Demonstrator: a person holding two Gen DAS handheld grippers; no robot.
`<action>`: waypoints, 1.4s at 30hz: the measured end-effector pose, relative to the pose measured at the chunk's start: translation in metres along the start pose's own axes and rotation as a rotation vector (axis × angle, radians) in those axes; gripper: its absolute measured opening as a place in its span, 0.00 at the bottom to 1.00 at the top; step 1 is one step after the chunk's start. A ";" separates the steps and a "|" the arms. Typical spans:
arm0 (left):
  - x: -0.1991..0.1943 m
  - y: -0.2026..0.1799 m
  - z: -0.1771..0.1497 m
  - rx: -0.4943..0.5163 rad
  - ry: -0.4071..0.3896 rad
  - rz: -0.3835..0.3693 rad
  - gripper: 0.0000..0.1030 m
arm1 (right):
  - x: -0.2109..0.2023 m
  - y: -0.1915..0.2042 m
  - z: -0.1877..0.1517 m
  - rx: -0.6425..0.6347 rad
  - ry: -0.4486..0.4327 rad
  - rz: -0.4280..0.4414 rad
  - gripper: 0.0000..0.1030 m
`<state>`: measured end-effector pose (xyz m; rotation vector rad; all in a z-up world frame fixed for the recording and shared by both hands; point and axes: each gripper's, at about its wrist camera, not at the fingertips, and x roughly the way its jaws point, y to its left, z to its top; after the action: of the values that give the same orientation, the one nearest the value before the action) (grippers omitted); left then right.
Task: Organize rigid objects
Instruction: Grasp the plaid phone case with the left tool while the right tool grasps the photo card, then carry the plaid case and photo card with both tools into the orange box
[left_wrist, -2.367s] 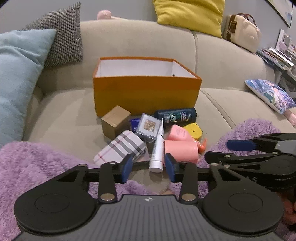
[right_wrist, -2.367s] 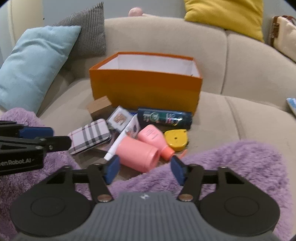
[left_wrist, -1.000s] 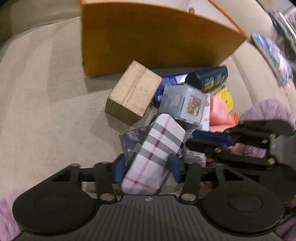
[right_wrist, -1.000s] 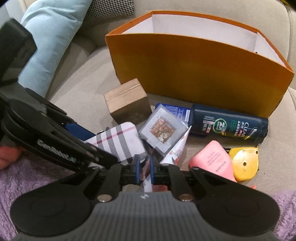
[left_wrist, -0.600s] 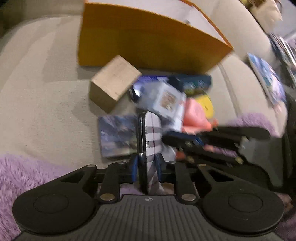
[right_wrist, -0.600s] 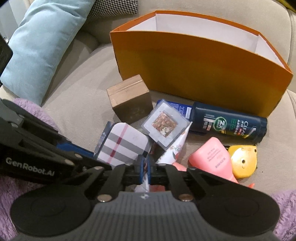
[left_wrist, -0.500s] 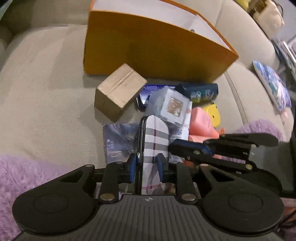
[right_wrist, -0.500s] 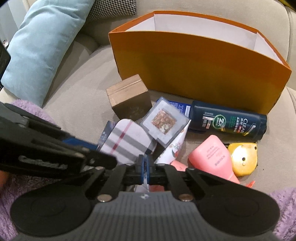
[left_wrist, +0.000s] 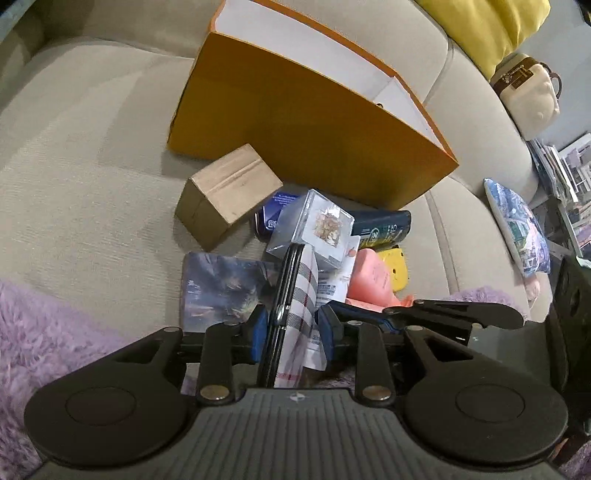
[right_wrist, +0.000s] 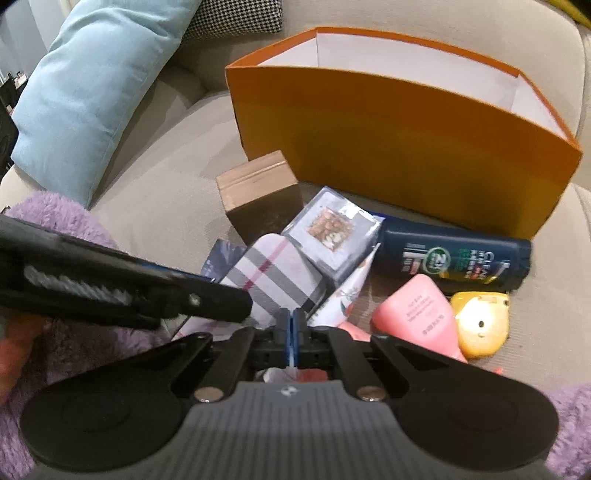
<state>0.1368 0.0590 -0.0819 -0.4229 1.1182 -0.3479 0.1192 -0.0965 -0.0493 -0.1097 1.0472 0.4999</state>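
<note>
Plaid-patterned flat case (left_wrist: 301, 291) with a dark edge stands on its side between the blue pads of your left hand-held gripper (left_wrist: 291, 328), which is clamped on it above the beige sofa seat (left_wrist: 85, 192). Your right hand-held gripper (right_wrist: 291, 334) has its pads pinched together on the flat end of a white flower-printed tube (right_wrist: 349, 291), just beside the case. Beyond lie a clear plastic cube (right_wrist: 332, 230), a brown cardboard box (right_wrist: 258, 194), a dark blue shampoo bottle (right_wrist: 454, 260), a pink bottle (right_wrist: 417, 314) and a yellow rounded gadget (right_wrist: 480, 323). Behind them stands an open orange cardboard box (right_wrist: 388, 147). Purple fluffy blanket (left_wrist: 44, 325) fills the near edge.
</note>
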 end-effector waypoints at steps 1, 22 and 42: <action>0.004 -0.002 0.000 0.013 0.012 0.024 0.32 | -0.001 0.000 -0.001 0.004 0.001 -0.001 0.03; -0.048 0.000 -0.006 0.005 -0.142 0.164 0.19 | -0.001 0.033 -0.003 -0.279 0.022 0.015 0.35; -0.056 0.043 0.005 -0.069 -0.200 0.139 0.19 | 0.063 0.091 -0.027 -1.090 -0.006 -0.141 0.63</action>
<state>0.1210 0.1233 -0.0569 -0.4285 0.9602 -0.1412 0.0825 -0.0036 -0.1029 -1.1331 0.6535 0.8941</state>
